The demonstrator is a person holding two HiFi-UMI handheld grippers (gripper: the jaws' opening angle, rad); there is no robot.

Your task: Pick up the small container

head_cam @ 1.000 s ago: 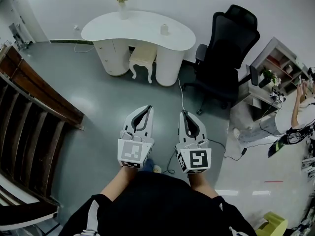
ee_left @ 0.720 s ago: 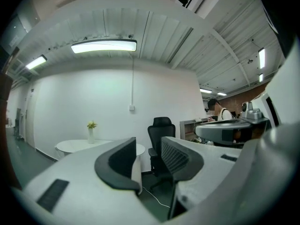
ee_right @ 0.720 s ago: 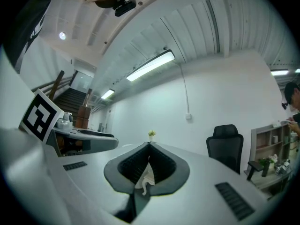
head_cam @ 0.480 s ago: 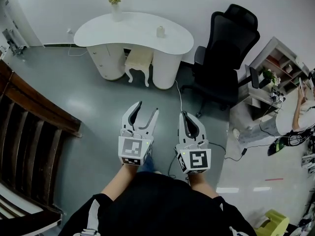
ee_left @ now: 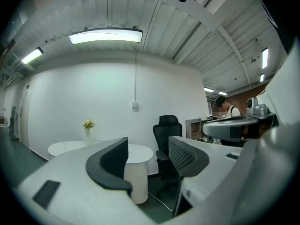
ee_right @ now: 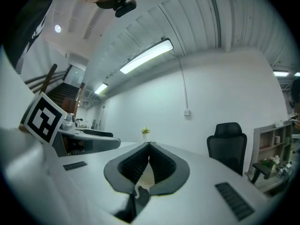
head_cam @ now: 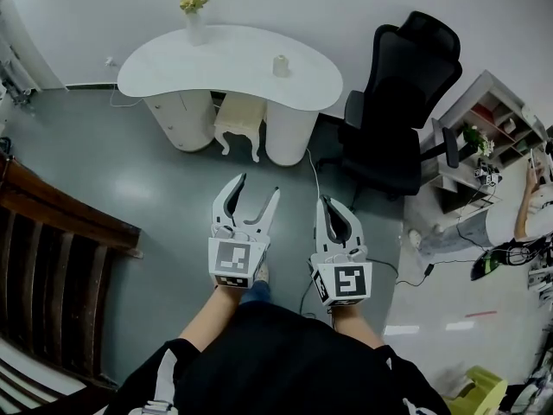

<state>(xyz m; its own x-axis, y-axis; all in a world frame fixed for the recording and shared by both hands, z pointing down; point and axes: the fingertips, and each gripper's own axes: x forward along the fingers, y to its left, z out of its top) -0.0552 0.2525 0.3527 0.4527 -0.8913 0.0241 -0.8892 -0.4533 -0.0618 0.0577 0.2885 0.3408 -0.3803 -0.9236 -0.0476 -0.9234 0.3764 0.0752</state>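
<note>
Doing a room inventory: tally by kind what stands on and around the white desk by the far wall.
Desk: 1
Stool: 1
Office chair: 1
Vase of flowers: 1
Small container: 1
Total: 5

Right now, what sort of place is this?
Probably an office or studio room: a curved white desk against the wall, a black office chair beside it, and open shelves at the right.
</note>
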